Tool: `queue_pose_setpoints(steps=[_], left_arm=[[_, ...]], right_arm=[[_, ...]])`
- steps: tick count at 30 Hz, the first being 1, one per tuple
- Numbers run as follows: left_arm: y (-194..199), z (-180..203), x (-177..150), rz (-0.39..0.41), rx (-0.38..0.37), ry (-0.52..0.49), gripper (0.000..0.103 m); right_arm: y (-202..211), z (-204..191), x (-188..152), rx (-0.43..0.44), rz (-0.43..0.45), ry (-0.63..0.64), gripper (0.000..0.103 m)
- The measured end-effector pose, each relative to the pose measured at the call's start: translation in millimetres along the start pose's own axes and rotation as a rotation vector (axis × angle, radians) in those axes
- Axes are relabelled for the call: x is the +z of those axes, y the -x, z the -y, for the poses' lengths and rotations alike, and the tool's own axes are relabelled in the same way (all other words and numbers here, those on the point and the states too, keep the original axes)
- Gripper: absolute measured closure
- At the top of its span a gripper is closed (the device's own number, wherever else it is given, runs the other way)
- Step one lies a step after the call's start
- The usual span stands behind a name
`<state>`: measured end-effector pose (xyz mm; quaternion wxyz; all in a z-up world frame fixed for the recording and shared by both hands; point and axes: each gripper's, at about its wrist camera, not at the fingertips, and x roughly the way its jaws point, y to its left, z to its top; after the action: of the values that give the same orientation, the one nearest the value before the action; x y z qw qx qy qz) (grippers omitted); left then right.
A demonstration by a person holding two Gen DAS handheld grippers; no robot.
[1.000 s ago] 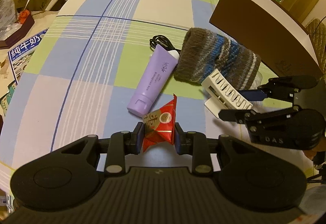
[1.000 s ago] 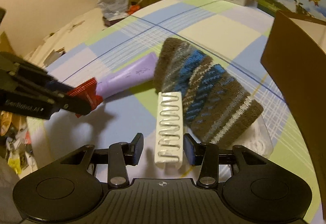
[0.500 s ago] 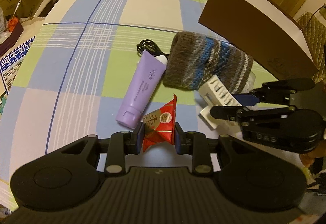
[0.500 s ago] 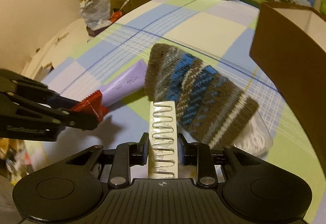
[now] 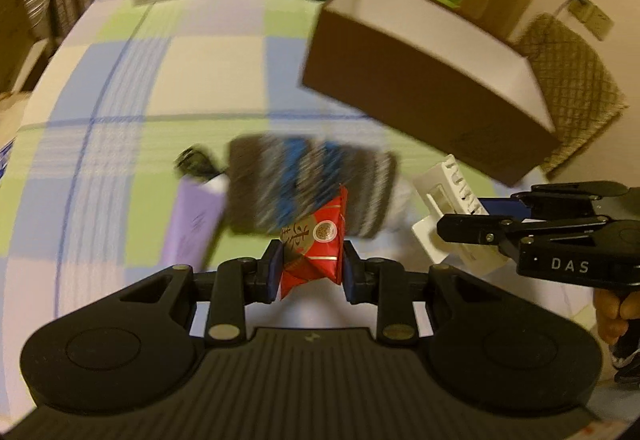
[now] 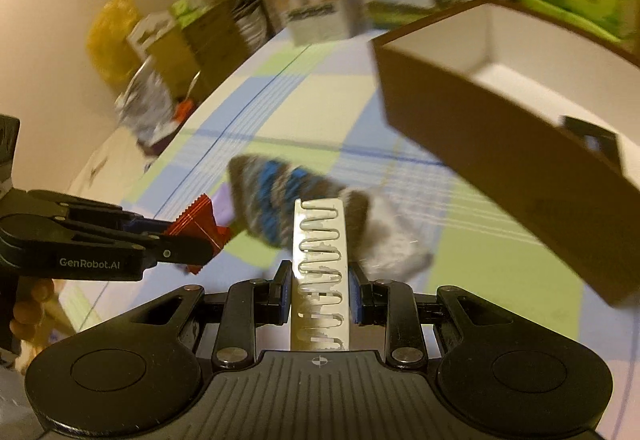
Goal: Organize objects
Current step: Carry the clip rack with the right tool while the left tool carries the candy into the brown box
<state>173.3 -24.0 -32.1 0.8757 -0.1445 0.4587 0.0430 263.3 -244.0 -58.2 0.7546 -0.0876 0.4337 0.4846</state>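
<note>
Both grippers lifted since 1s ago: left gripper [image 5: 311,272] pinching red packet [image 5: 314,248], right gripper [image 6: 320,290] clamping white rack [image 6: 320,272].

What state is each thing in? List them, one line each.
Left gripper: shut on the red packet.
Red packet: held, lifted off the table.
Right gripper: shut on the white rack.
White rack: held between the fingers, lifted.
Brown box: open at the top, white inside.
Knit hat: lying flat on the tablecloth.
Purple tube: lying on the tablecloth, partly under the knit hat.
</note>
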Motion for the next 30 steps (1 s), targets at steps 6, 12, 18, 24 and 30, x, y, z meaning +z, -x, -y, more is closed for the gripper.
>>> queue_pose_setpoints(steps=[6,12,18,24,30], left_arm=[[-8,35,39,0.041,-0.073,-0.073,0.078],[-22,65,87,0.107,-0.104,-0.141,0.078],[-38,80,139,0.163,-0.105,-0.163,0.078],[-62,87,185,0.180,-0.070,-0.186,0.078],[-101,85,221,0.143,-0.033,-0.188,0.078]], right_arm=[[35,27,17,-0.067,0.092,-0.073,0.078],[55,57,46,-0.127,0.174,-0.133,0.078],[57,84,82,-0.175,0.245,-0.175,0.078],[45,110,115,-0.216,0.263,-0.214,0.078],[17,139,139,-0.248,0.230,-0.279,0.078]])
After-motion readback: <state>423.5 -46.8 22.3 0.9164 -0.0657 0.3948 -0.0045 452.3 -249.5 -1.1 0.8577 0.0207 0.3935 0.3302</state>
